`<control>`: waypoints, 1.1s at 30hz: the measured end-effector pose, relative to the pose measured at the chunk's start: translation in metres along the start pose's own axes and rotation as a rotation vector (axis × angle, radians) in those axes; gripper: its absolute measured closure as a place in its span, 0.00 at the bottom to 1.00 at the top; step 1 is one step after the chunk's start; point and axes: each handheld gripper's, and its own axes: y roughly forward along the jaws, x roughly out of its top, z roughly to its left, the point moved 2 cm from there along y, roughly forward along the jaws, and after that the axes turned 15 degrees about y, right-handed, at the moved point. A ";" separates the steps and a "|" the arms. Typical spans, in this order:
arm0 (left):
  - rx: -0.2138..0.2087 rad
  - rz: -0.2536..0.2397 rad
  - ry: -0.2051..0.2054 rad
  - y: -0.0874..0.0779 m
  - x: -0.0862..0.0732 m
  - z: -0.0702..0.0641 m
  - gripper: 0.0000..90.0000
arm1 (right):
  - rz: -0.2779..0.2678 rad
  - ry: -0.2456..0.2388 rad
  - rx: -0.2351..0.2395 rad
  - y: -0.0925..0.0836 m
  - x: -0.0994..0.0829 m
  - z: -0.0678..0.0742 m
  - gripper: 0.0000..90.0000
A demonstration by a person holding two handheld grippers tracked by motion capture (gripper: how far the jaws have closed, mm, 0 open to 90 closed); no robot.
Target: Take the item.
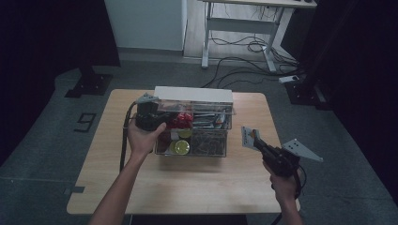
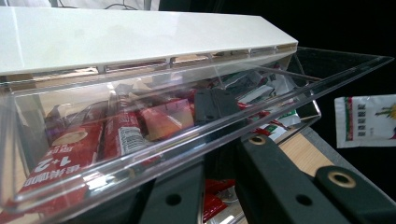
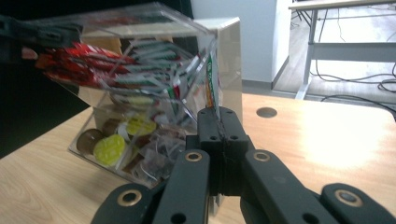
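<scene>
On the wooden counter [image 1: 187, 187] the left gripper [image 1: 149, 115] sits at the upper left corner of a clear acrylic organizer box [image 1: 206, 140], its jaws closed on the edge of the box's transparent hinged lid [image 2: 187, 135], which is held lifted at a slant. In the left gripper view the lid's clear rim runs across the jaws, and beneath it lie red sachets [image 2: 70, 154] printed with white lettering, with the box's white back panel [image 2: 140, 32] above them. From the high view the upper tier of the box holds those red packets at the left and paler green-and-white sachets [image 1: 213, 117] to their right; the lower tier holds round yellow-lidded capsules [image 1: 180, 147] at the left and a darker jumble of small wrapped items [image 1: 206, 143] beside them. Further right, clear of the box, the right gripper [image 1: 257, 142] hovers above the counter with its jaws pinched shut on a single green-and-white sachet [image 1: 248, 137], held upright by its edge. In the right gripper view that sachet [image 3: 211, 86] stands thin between the jaws just in front of the box's side wall, and a round cable hole [image 3: 266, 112] shows in the counter beyond. Behind the counter stand a white desk frame [image 1: 244, 23] and loose cables [image 1: 244, 61] on the floor.
</scene>
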 end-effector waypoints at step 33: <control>0.005 0.003 0.004 0.000 -0.001 -0.002 1.00 | 0.171 0.085 -0.129 0.012 -0.089 -0.058 0.99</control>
